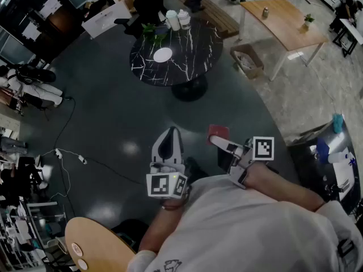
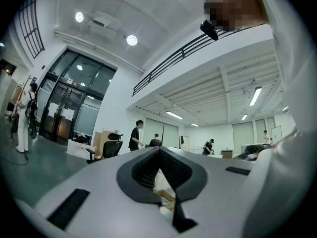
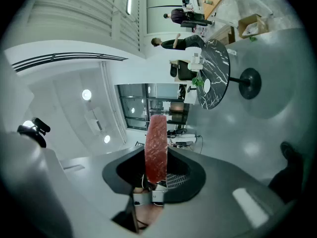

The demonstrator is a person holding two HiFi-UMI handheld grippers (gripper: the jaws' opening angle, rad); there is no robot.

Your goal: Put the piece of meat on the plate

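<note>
Open hall, dark floor [image 1: 113,112]. Person stands well short of round marble table [image 1: 193,67]. White plate [image 1: 163,54] sits on table's left part. Left gripper [image 1: 169,146] is far from table, jaws pressed together, nothing between. Right gripper [image 1: 222,143], equally far from table, pinches piece of meat [image 1: 218,132] — slab edge-on between pads. Step: carry — meat lifted, not yet delivered. Next: close distance to table, bring meat over plate, lower, release.

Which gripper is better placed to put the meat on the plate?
Right: the right gripper holds the meat; the left gripper is shut, empty. The plate sits on the table ahead of both.
</note>
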